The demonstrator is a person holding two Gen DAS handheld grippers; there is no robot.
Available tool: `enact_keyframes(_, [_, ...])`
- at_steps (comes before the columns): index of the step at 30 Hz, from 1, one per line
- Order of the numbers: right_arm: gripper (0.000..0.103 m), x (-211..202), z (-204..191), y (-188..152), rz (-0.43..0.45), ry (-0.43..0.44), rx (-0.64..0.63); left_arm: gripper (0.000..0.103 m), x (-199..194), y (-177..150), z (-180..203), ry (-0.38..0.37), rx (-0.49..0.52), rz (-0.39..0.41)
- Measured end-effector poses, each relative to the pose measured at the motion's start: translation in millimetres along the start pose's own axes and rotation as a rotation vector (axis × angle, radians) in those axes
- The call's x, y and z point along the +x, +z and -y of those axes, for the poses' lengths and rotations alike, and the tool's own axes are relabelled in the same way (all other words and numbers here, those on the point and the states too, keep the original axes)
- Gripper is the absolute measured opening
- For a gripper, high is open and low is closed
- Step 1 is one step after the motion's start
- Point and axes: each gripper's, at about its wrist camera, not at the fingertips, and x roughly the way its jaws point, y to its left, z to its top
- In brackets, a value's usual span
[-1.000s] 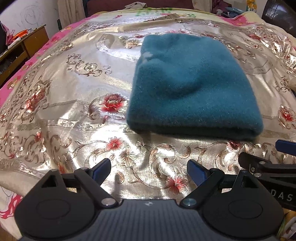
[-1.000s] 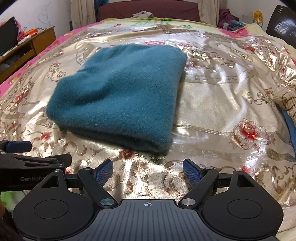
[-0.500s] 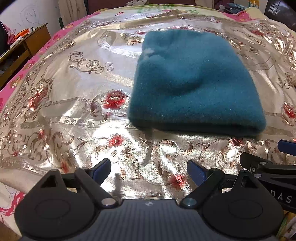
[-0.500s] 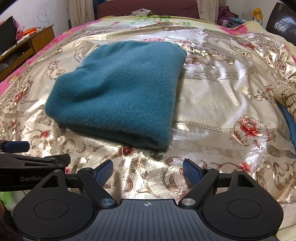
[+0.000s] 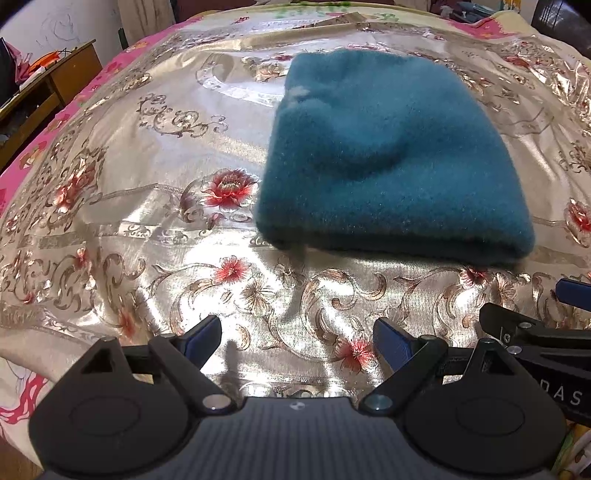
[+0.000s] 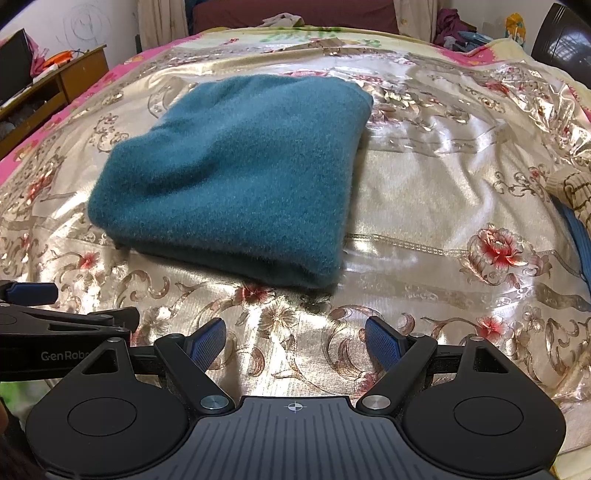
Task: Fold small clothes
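Observation:
A folded teal fleece garment (image 5: 388, 158) lies flat on the shiny gold floral bedspread (image 5: 147, 206); it also shows in the right wrist view (image 6: 240, 177). My left gripper (image 5: 297, 341) is open and empty, over the cover short of the garment's near edge. My right gripper (image 6: 295, 341) is open and empty, also short of the near folded edge. Each gripper shows at the side of the other's view, the right one (image 5: 535, 325) and the left one (image 6: 55, 325).
A wooden desk (image 6: 55, 85) stands left of the bed. A beige knitted item (image 6: 572, 188) over blue cloth lies at the right edge. Clothes are piled beyond the far end of the bed (image 6: 454, 29).
Both grippers have drawn slightly back and up from the folded garment. The garment has not moved. Both stay open.

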Motion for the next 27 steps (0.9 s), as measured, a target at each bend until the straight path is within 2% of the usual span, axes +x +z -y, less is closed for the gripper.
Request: enact_keyframes(27, [0.084,0.9,-0.6,-0.8,-0.004,0.0,-0.001,0.093,-1.0,-2.7,0.9,0.014,0.0,-0.004])
